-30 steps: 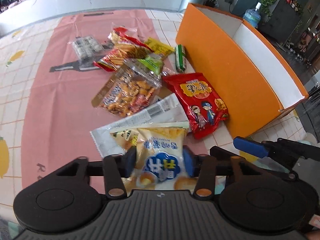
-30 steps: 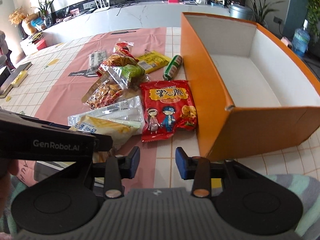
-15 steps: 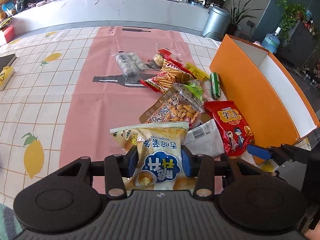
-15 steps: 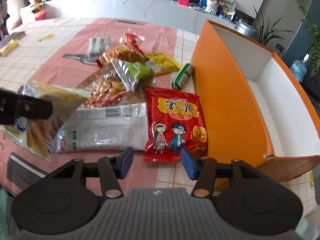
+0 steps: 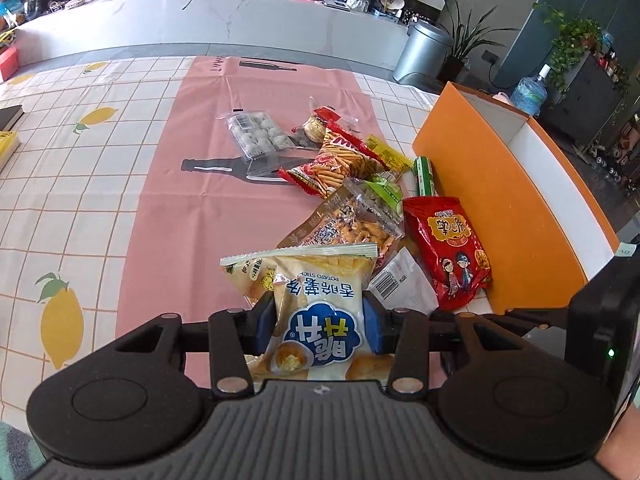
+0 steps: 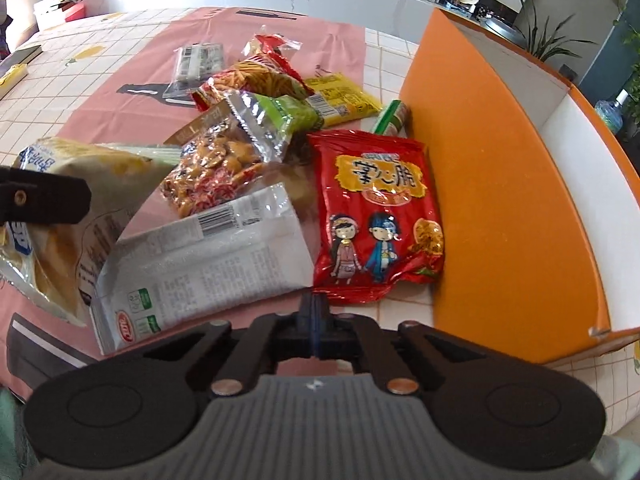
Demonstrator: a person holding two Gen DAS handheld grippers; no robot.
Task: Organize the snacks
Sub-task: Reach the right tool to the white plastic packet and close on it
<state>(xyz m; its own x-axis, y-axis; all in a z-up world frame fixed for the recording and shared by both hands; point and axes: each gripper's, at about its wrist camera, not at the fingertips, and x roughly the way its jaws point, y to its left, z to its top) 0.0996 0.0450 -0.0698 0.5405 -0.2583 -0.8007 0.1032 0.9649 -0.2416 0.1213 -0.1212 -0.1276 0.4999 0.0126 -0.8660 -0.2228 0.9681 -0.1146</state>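
pinching the potato-stick bag (image 5: 320, 320) between its two blue pads, the left gripper (image 5: 319, 322) has the packet by its middle, the fingers (image 5: 262, 322) pressed in on both sides so the film bulges above and below them. from where i stand the bag looks lifted clear of the surface (image 5: 80, 200); in the right wrist view it hangs at the left edge with its lower end off the cloth.

the right gripper (image 6: 315, 328) has its fingers brought fully together, tips touching, with nothing between them. it sits low, just short of the near edge of the red noodle-snack packet (image 6: 378, 216) and the white packet (image 6: 208, 256) lying label-down beside it.

so the step in hand, i'd say, is carrying the first snack to the orange box (image 5: 492, 216), which stands open-topped to the right of the pile, its inside looking bare as far as the views show. the next move calls for swinging the held bag rightward and up over the tall orange wall, high enough not to catch the rim, then parting the fingers to drop it in.

the rest of the snacks (image 5: 344, 164) lie heaped on the pink cloth (image 5: 180, 200) against the box's outer wall, untouched.
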